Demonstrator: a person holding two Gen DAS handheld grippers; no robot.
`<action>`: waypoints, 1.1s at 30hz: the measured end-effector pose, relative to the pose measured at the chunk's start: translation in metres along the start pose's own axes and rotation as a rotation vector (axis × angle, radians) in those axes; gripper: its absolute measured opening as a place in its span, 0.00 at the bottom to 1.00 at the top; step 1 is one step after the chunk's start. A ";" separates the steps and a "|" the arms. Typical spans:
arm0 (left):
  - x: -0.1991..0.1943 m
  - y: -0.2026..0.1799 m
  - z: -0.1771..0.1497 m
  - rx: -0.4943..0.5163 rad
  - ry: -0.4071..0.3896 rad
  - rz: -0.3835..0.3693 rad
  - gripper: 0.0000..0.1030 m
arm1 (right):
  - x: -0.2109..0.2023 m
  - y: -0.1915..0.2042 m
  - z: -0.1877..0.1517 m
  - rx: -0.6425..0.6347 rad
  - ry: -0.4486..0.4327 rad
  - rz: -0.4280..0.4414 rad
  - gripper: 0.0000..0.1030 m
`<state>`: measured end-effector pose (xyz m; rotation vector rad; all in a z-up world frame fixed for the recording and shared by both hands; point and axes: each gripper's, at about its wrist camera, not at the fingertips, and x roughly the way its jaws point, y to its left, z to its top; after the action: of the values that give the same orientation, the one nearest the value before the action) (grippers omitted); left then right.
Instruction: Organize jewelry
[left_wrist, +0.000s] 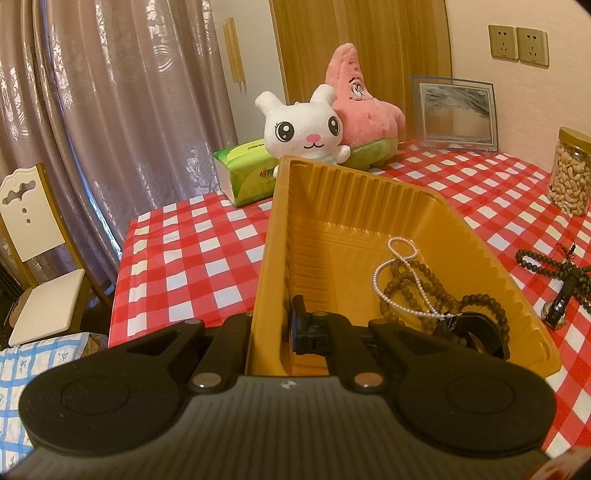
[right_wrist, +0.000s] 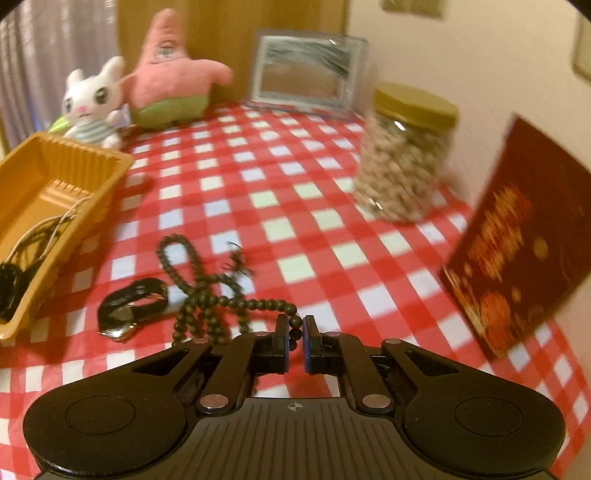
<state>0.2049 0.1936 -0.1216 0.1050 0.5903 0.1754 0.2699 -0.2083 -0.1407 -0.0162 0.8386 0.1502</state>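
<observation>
We see the yellow tray (left_wrist: 369, 206), thin ribbed plastic, rectangular, holding a white pearl strand (left_wrist: 399, 273), a brown wooden bead string (left_wrist: 410, 291) and a dark hair clip (left_wrist: 476, 332). Left tool (left_wrist: 273, 328) is pinching the tray's near wall, one finger inside, one outside. On the desk (right_wrist: 295, 206), covered in red-and-white checked cloth, just beside the tray: a black-strapped watch (right_wrist: 129, 306) and a dark round-bead mala (right_wrist: 218, 299) with a tassel. Right tool (right_wrist: 294, 332) is pressed almost together on the mala's beads at the strand's near end. Clear jar (right_wrist: 402, 162) with a gold lid, full of cashews, stands well apart.
</observation>
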 end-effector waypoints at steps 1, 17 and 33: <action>0.000 0.000 0.000 -0.001 0.001 0.000 0.04 | 0.000 -0.003 -0.001 0.027 0.015 0.013 0.08; 0.000 -0.001 -0.001 -0.002 0.002 0.000 0.04 | 0.002 0.083 0.009 0.174 0.043 0.234 0.56; -0.001 -0.003 -0.003 -0.003 0.001 -0.003 0.04 | 0.027 0.083 0.012 0.112 0.052 0.180 0.44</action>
<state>0.2031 0.1910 -0.1241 0.1013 0.5915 0.1736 0.2849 -0.1214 -0.1488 0.1613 0.8992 0.2730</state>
